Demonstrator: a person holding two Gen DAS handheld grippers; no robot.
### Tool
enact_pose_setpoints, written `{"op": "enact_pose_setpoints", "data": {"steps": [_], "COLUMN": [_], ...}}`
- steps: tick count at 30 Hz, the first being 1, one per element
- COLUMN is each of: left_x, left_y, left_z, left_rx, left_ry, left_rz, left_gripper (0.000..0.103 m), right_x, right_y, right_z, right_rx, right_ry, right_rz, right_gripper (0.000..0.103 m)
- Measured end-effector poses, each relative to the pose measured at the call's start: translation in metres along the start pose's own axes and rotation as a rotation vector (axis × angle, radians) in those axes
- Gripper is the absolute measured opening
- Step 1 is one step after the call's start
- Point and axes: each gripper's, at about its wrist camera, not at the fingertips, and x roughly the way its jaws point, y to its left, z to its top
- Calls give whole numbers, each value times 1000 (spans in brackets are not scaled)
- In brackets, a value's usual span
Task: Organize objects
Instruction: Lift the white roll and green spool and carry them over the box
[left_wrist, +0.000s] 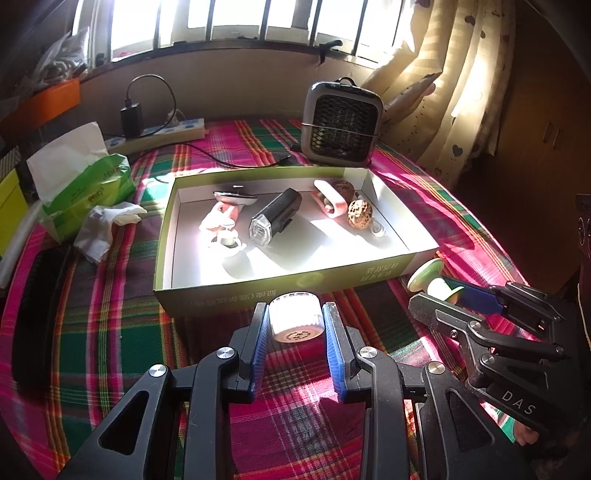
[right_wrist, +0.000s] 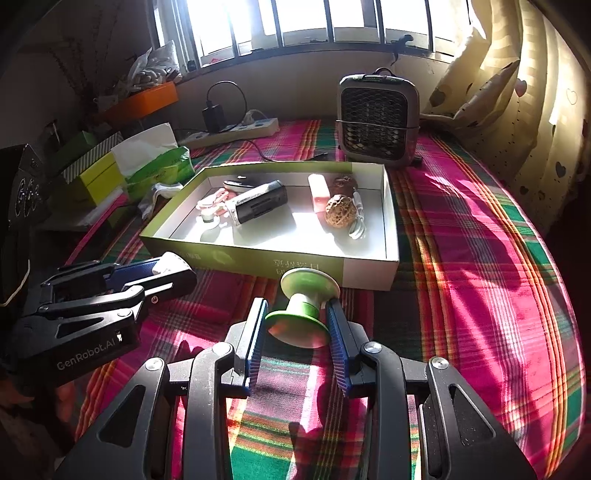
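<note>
My left gripper (left_wrist: 295, 321) is shut on a small white round jar (left_wrist: 294, 316), held just in front of the green cardboard box (left_wrist: 258, 295). My right gripper (right_wrist: 297, 317) is shut on a green spool-shaped holder (right_wrist: 304, 302), near the box's front right corner (right_wrist: 369, 275); it also shows in the left wrist view (left_wrist: 436, 286). Inside the box lie a black bike light (left_wrist: 275, 218), a pink phone stand (left_wrist: 225, 218), a pink clip (left_wrist: 328, 203), a walnut (left_wrist: 360, 212) and a white cable (right_wrist: 358, 221).
A grey mini heater (left_wrist: 340, 122) stands behind the box. A tissue pack (left_wrist: 81, 184), crumpled tissue (left_wrist: 107, 225) and a black brush (left_wrist: 37, 314) lie left. A power strip with charger (left_wrist: 162, 127) is at the back. Curtains (left_wrist: 461, 92) hang right. A plaid cloth covers the surface.
</note>
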Motion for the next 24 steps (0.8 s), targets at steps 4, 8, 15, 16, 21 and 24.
{"op": "enact_pose_setpoints", "data": {"steps": [4, 8, 15, 16, 21, 24], "left_x": [-4, -6, -4, -3, 2, 6], "left_y": [2, 3, 7, 7, 11, 14], "left_z": [4, 9, 17, 17, 22, 25], "left_rx": [-2, -2, -5, -6, -12, -21], "left_ry": [-13, -23, -32, -31, -29, -25], "left_rz": [6, 6, 6, 6, 10, 8], "left_gripper": [26, 26, 26, 26, 26, 26], "right_x": [0, 2, 7, 8, 17, 23], "right_y": [2, 3, 1, 0, -2, -2], "right_z": [7, 13, 23, 25, 34, 40], "right_rx": [-14, -20, -27, -28, -34, -43], "right_ry": [-11, -17, -20, -19, -10, -8], "right_rz": [3, 10, 20, 22, 20, 20], "right_gripper": [34, 34, 34, 34, 34, 34]}}
